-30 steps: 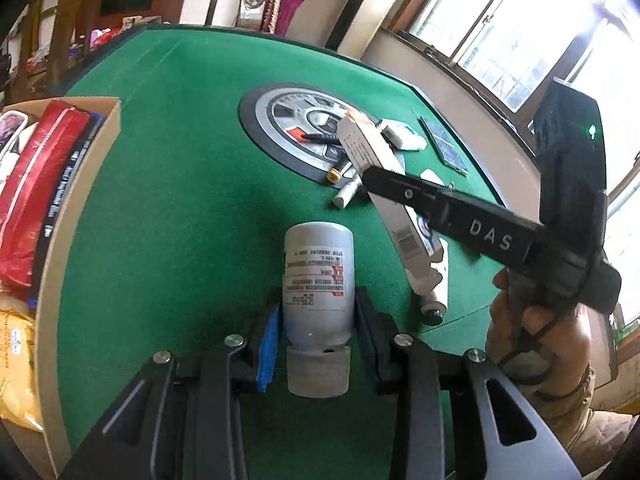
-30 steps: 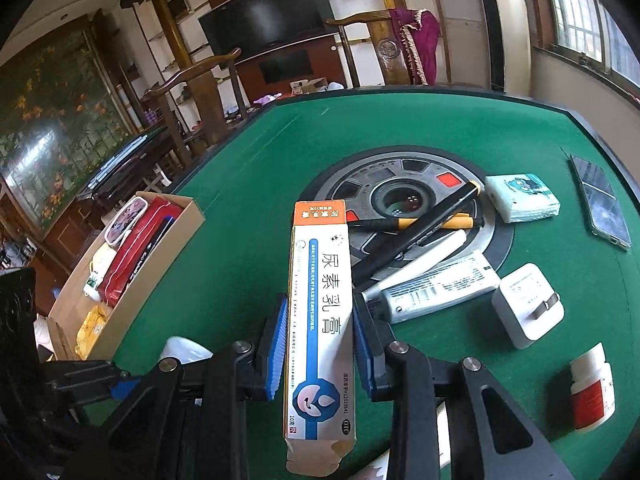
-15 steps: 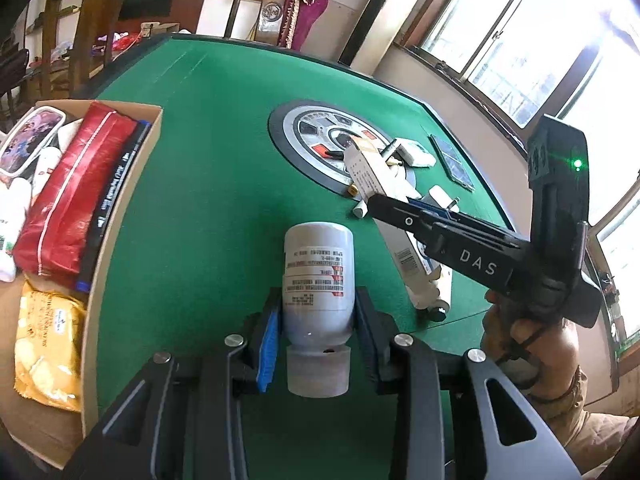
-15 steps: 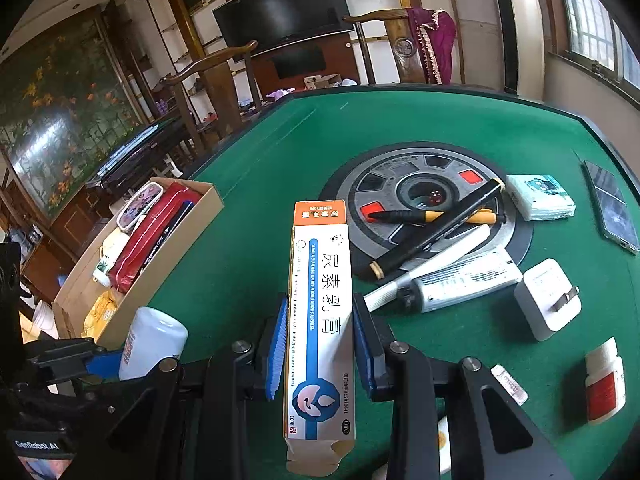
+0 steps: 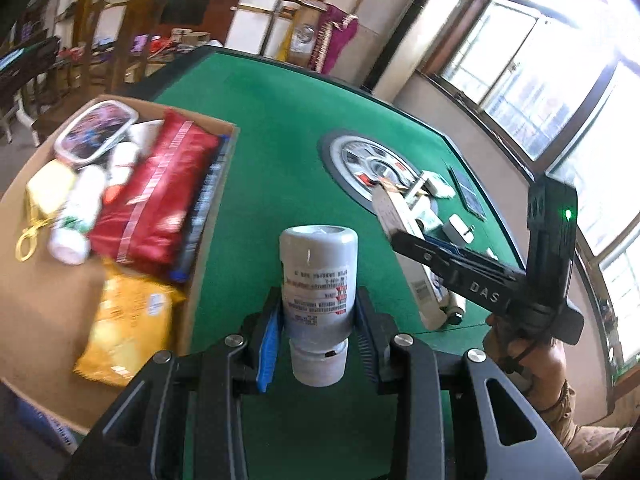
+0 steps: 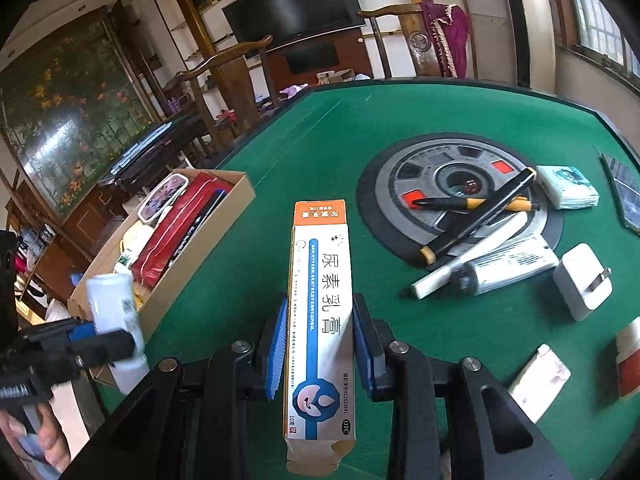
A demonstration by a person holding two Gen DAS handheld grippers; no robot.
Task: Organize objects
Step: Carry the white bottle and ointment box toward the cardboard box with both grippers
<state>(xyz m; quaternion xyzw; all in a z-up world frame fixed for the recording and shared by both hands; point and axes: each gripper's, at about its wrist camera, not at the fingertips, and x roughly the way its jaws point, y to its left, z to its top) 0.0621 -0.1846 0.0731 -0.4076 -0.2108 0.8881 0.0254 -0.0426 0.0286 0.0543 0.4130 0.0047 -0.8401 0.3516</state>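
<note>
My left gripper [image 5: 316, 334] is shut on a white pill bottle [image 5: 318, 280], held cap-end toward the camera above the green table, just right of the cardboard box [image 5: 208, 248]. The right wrist view shows that bottle [image 6: 114, 304] at the box's near corner. My right gripper [image 6: 320, 340] is shut on a long white and orange ointment carton [image 6: 320, 300], held above the felt to the right of the box [image 6: 208, 244]. In the left wrist view the right gripper [image 5: 404, 240] with the carton [image 5: 400, 240] reaches in from the right.
The box holds a red pouch [image 5: 160, 196], a yellow packet [image 5: 128, 320], a clear lidded tub [image 5: 96, 132] and small bottles. On and by the round centre disc [image 6: 452, 184] lie pens [image 6: 476, 216], a tube [image 6: 504, 268], a white charger [image 6: 584, 280], a tissue pack [image 6: 568, 188], a phone [image 6: 628, 196].
The left gripper has swung left with the bottle, bringing the box's contents into full view. The right gripper has drifted slightly left with the carton. Both grips are unchanged.
</note>
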